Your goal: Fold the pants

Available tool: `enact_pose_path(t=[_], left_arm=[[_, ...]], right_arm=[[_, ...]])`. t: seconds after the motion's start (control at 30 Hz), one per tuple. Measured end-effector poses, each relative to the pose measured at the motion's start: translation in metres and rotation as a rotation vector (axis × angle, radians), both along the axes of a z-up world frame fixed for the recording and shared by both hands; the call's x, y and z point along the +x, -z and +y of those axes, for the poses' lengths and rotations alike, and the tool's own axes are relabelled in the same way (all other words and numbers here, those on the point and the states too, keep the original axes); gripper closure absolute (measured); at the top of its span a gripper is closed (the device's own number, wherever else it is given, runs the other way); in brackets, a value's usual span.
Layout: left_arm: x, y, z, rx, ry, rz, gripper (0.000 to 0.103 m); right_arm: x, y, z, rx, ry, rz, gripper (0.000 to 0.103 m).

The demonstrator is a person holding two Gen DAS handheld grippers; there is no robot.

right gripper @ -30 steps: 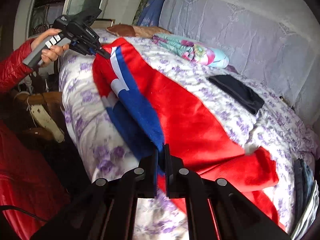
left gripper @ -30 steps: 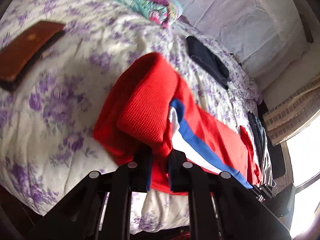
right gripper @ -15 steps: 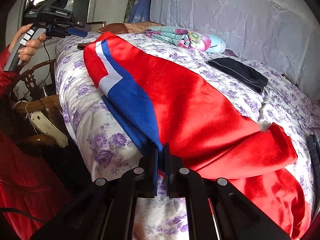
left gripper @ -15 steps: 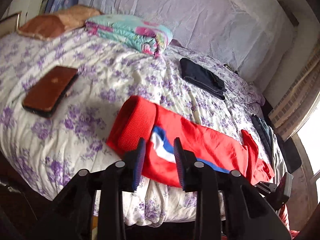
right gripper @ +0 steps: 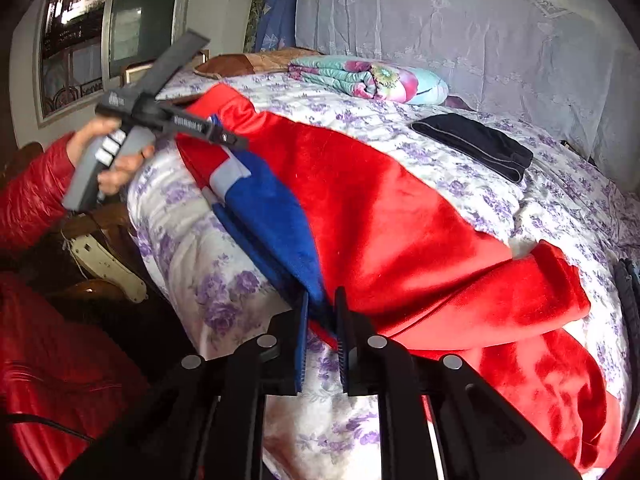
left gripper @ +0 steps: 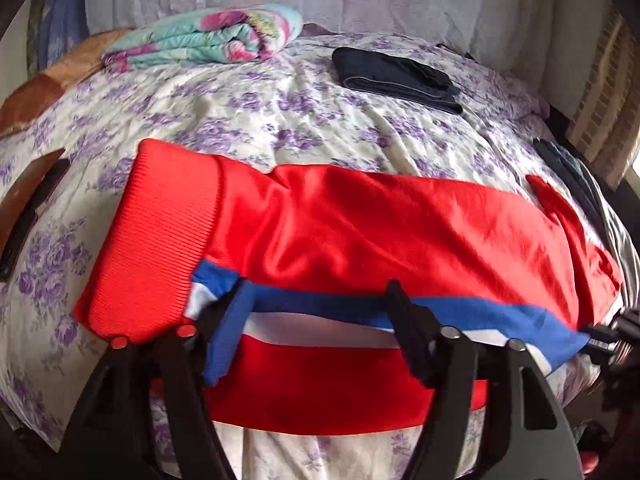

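Red pants [left gripper: 360, 224] with a blue and white side stripe lie stretched along the near edge of the bed, ribbed cuff at the left. My left gripper [left gripper: 320, 300] is wide open at the striped edge near the cuff, holding nothing. In the right wrist view the pants [right gripper: 380, 208] run away toward the left gripper [right gripper: 224, 138], held in a hand. My right gripper [right gripper: 322, 300] is shut on the blue striped edge of the pants at the waist end.
The floral bedsheet [left gripper: 248, 120] covers the bed. A folded dark garment [left gripper: 396, 80] and a folded floral blanket [left gripper: 208, 40] lie at the back. A brown flat case [left gripper: 28, 208] lies at the left. More clothes [left gripper: 576, 176] hang at the right edge.
My left gripper let go of the cuff end, opened wide and came back low to the striped edge. The pants now lie flat. The right gripper kept its hold.
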State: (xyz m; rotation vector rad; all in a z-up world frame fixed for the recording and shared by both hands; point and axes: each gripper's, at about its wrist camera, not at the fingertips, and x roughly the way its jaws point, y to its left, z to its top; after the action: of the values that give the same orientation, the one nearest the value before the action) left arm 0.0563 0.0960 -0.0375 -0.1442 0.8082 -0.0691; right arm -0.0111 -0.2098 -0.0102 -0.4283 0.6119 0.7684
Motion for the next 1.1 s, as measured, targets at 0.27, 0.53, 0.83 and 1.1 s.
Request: enact_pose_path(t=[0.27, 0.53, 0.83, 1.1], left_arm=[[-0.001, 0.011, -0.020, 0.076, -0.021, -0.116, 0.005], [-0.004, 0.011, -0.020, 0.075, 0.001, -0.143, 0.005], [-0.006, 0.011, -0.019, 0.063, 0.009, -0.152, 0.005], [-0.002, 0.009, -0.019, 0.064, 0.010, -0.131, 0.005]], right_arm=[[0.117, -0.040, -0.038, 0.048, 0.535, -0.039, 0.035], [0.205, 0.022, -0.052, -0.021, 0.693, 0.178, 0.045], [0.090, -0.044, -0.159, 0.368, 0.756, 0.053, 0.098], [0.002, 0.000, -0.266, 0.548, 1.046, 0.184, 0.057]])
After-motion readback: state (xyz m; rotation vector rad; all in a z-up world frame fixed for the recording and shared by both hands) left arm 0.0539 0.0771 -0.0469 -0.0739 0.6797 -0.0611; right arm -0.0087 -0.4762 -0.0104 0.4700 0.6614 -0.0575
